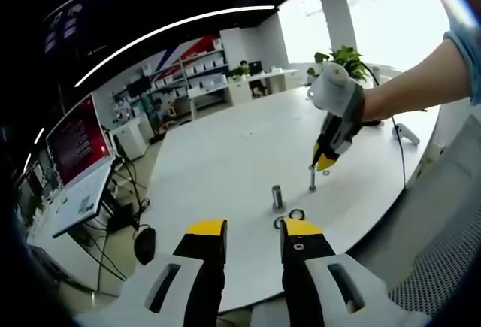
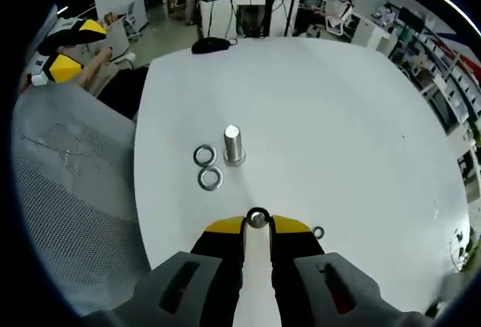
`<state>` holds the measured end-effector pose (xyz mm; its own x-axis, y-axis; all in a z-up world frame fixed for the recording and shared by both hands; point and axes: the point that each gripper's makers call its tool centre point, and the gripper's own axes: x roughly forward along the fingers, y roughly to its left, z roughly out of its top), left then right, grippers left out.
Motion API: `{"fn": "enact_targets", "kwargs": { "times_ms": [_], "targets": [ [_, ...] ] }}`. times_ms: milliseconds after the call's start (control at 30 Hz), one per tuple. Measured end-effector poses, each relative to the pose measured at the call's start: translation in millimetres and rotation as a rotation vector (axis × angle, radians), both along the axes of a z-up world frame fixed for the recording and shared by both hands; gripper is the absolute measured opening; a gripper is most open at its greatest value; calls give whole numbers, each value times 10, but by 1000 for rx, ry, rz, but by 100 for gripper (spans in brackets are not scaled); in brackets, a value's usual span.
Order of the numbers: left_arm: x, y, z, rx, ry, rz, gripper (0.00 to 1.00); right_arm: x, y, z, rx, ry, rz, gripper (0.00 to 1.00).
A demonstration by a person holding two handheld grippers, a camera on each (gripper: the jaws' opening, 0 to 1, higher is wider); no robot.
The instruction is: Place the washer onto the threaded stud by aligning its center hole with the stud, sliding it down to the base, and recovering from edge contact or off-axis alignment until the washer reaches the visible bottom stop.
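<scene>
Right gripper (image 2: 258,224) is clamped on a washer (image 2: 258,219), right over a stud (image 1: 312,179) on the white table (image 2: 316,116). Left gripper (image 1: 252,238) hangs back, jaws apart, holding nothing. Two washers (image 2: 207,167) lie touching beside another stud (image 2: 232,144).

No legible text — labels, signs, numbers.
</scene>
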<state>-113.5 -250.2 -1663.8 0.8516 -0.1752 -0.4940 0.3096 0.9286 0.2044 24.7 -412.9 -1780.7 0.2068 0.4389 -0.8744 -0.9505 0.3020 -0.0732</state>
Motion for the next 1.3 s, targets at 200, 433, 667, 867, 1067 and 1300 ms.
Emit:
{"fn": "enact_targets", "kwargs": {
  "times_ms": [200,433,667,867,1067,1300],
  "targets": [
    [-4,5,-13,7,7,1,26,32,-13,-71,-30,0,10,13],
    [-2,2,-21,7,11,-3,26,46,-8,-114,-52,9,1,13],
    [-3,-2,-27,5,14,-7,26,30,22,-154,-61,21,13,13],
    [-11,-5,-47,9,26,-10,26,39,32,-216,-79,25,18,13],
    [-15,-4,-58,12,31,-9,26,27,-12,-322,-100,42,14,13],
    [-30,-12,-101,21,54,-15,25,58,-40,-573,-143,55,11,13]
  ]
}}
